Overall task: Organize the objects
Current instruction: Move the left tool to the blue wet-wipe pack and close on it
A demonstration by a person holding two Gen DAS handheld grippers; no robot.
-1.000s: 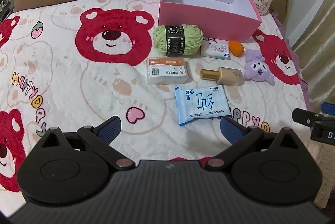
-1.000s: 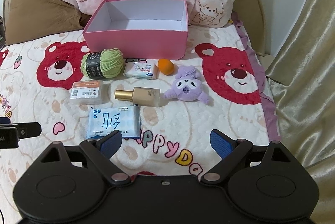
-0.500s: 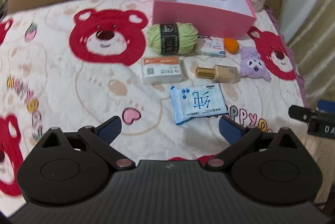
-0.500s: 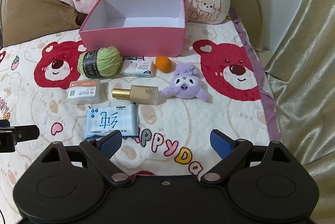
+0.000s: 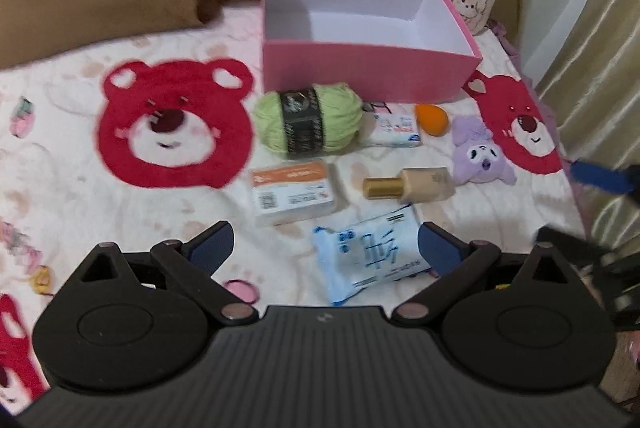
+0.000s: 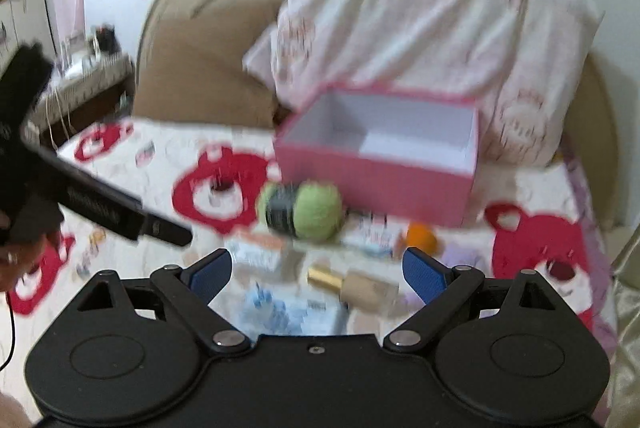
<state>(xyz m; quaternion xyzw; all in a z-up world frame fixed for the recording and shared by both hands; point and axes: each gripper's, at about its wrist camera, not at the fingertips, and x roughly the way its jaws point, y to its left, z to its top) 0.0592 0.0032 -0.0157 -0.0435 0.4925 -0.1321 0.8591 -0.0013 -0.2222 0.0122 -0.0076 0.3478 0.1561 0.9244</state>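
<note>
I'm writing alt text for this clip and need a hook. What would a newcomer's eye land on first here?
Probably the open pink box, empty, standing near the pillows at the head of a bedspread printed with big red bear faces. Next, the cluster in front of it: a green yarn ball nearest the box, a purple plush toy to the right, and a blue wipes pack closest to the open left gripper.

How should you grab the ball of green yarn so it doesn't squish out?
Probably grip the green yarn ball across its middle, on the black paper band, coming down from above. It lies on its side with rounded, soft ends left and right, and the band is the firmest, narrowest part. The pink box sits right behind it, so a claw coming from above has more room.
</note>
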